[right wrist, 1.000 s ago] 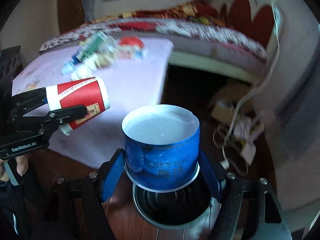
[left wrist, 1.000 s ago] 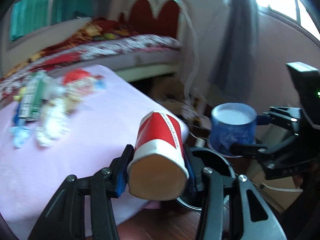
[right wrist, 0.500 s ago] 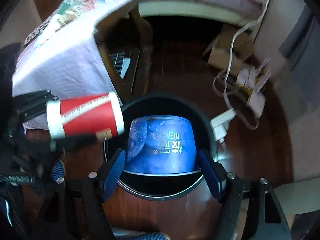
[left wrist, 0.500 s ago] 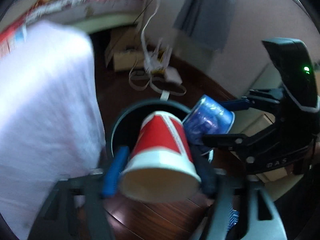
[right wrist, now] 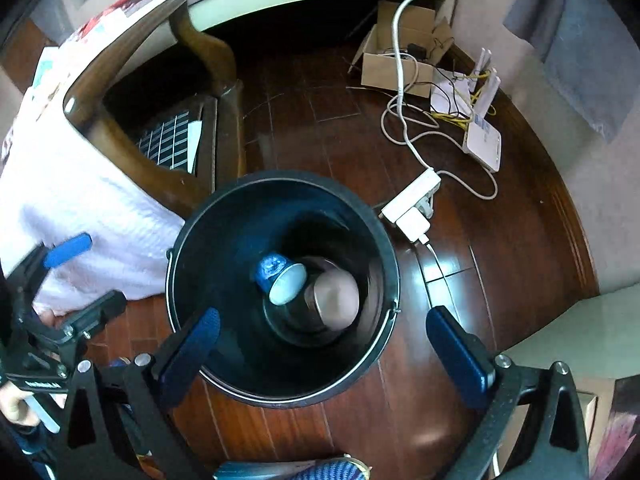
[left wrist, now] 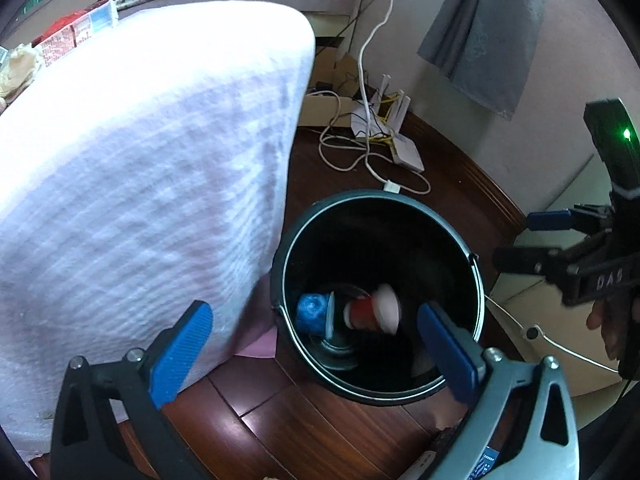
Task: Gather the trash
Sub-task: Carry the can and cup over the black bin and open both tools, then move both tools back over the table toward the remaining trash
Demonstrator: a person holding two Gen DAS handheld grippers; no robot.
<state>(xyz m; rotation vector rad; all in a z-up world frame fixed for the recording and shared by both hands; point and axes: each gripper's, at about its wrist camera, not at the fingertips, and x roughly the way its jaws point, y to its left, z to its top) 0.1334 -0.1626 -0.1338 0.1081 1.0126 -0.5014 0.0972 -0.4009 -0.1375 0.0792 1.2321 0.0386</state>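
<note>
A black bin (left wrist: 380,197) stands on the dark wood floor beside the table. A blue paper cup (left wrist: 309,309) and a red-and-white paper cup (left wrist: 370,312) lie inside at the bottom, both on their sides. My left gripper (left wrist: 316,322) hangs over the bin with its jaws opening wide, nothing held between them. In the right wrist view the bin (right wrist: 280,179) sits straight below; the blue cup (right wrist: 276,276) and the red cup (right wrist: 334,300) rest on its floor. My right gripper (right wrist: 324,317) is opening too, empty. Each gripper shows in the other's view: right (left wrist: 528,239), left (right wrist: 86,278).
The table under a white cloth (left wrist: 140,160) overhangs the bin on the left, with a curved wooden leg (right wrist: 120,148). More wrappers (left wrist: 60,40) lie on its far end. A power strip (right wrist: 412,204), cables, a router (right wrist: 484,140) and a cardboard box (right wrist: 400,64) are beyond the bin.
Both grippers tipped down over the bin and spread their jaws. The red cup left the left gripper and the blue cup left the right; both now lie in the bin.
</note>
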